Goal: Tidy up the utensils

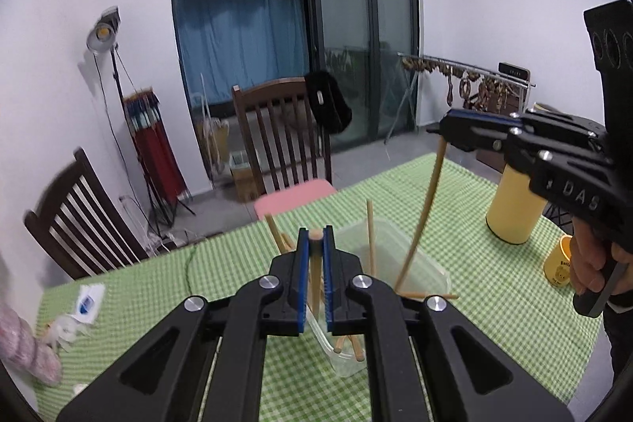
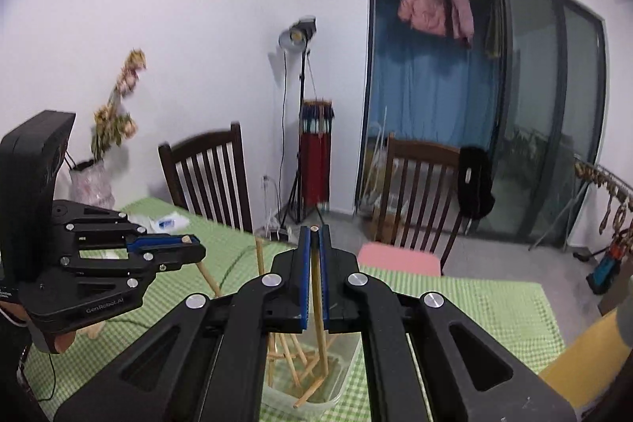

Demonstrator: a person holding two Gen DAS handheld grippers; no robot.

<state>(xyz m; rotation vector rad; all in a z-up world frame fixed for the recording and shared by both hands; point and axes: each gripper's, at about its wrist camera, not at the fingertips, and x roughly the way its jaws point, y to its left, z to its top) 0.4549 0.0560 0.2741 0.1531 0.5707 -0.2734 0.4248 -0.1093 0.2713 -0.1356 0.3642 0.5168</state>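
Standing and leaning at mixed angles, a bundle of wooden chopsticks [image 1: 348, 341] fills the clear plastic container [image 1: 419, 263], which sits on the green checked tabletop [image 1: 494, 303]. Above the container, the left tool [image 1: 315, 236] is clamped on one chopstick [image 1: 315, 283], whose blunt end pokes out between the blue pads while its shaft runs down toward the container. Also above the container, on its far right side in the left wrist view, the right tool [image 1: 445, 129] is pinched shut on another chopstick [image 1: 423, 212]; that stick hangs down, its lower end at the container, though the fisheye bend makes it hard to say whether it touches the bottom. In the right wrist view the same held stick [image 2: 318, 303] drops between the closed pads into the container [image 2: 336, 390]. A hand [image 1: 593, 263] grips the right tool's handle. Right of the container stand a cream cylinder [image 1: 514, 208] and a yellow mug [image 1: 558, 263]. Beyond the container, at the tabletop's far edge, is a wooden chair [image 1: 277, 137] with a pink cushion [image 1: 292, 196].
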